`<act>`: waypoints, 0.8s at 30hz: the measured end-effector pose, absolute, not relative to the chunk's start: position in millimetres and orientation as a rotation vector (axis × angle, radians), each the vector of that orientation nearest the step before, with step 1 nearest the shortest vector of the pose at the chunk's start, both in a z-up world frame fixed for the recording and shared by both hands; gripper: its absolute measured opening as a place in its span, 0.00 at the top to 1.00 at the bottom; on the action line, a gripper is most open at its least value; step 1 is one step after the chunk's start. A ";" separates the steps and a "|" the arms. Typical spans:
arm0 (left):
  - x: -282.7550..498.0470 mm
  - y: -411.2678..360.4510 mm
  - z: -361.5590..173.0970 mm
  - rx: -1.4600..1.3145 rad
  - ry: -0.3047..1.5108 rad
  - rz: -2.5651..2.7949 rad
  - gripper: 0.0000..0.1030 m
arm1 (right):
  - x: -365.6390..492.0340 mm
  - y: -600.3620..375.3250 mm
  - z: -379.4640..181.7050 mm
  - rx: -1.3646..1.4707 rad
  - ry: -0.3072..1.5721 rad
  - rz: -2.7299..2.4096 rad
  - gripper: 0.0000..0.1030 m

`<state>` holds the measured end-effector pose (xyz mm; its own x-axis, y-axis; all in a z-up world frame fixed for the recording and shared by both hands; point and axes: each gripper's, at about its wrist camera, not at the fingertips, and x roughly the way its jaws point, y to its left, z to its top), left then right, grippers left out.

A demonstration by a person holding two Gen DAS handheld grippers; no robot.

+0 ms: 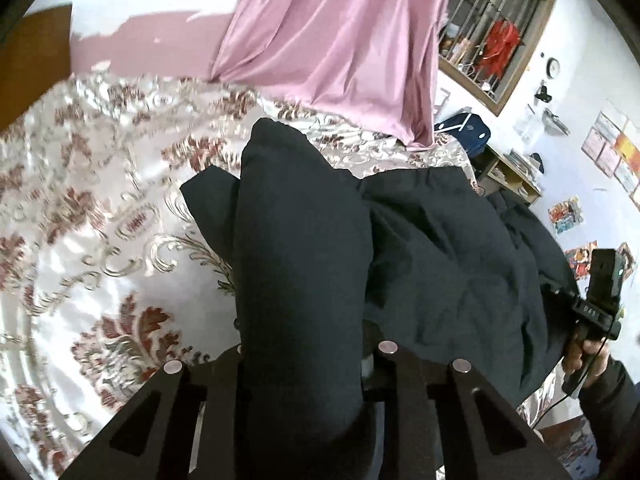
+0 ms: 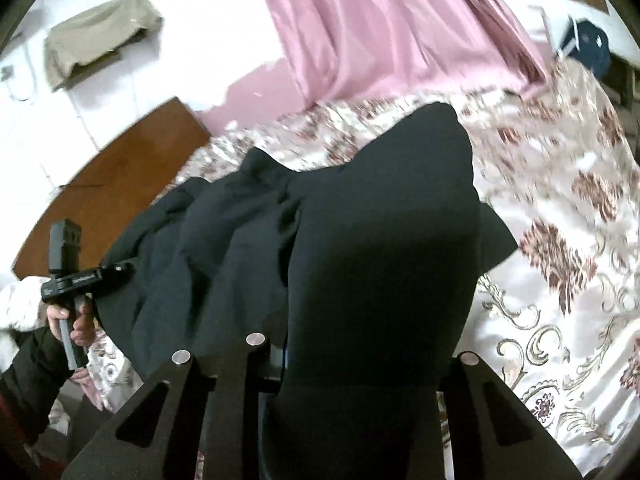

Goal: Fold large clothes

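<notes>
Left gripper (image 1: 304, 360) and right gripper (image 2: 360, 360) each clamp a bunch of the dark garment (image 1: 440, 248), which is raised over the floral bed (image 1: 80, 200); lift-and-spread step, next likely laying it flat for the first fold.

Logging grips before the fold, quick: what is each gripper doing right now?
Left gripper: shut on the dark garment, which is lifted off the floral bedspread.
Right gripper: shut on the same dark garment.
</notes>
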<state>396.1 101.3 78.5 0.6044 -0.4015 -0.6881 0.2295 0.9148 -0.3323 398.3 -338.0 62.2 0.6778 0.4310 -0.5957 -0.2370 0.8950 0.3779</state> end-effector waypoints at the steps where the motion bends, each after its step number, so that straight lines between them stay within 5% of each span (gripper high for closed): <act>1: 389.6 102.4 84.7 -0.226 0.837 -0.368 0.78 | 390.2 -337.4 71.3 0.278 0.719 0.391 0.78; 9: 356.1 112.8 91.9 -0.239 0.819 -0.363 0.78 | 351.2 -340.3 90.8 0.246 0.658 0.407 0.78; 18: 352.6 97.5 -3.6 -0.215 0.937 -0.315 0.78 | 343.9 -339.0 22.2 0.213 0.766 0.358 0.78; 24: 354.8 106.9 -29.4 -0.281 0.990 -0.246 0.62 | 353.7 -358.1 -35.1 0.290 0.860 0.252 0.62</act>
<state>354.8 106.9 -29.4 0.5269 -0.3288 -0.7838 0.0759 0.9367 -0.3419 353.7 -358.2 -35.1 0.6273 0.3325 -0.7042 -0.1008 0.9314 0.3499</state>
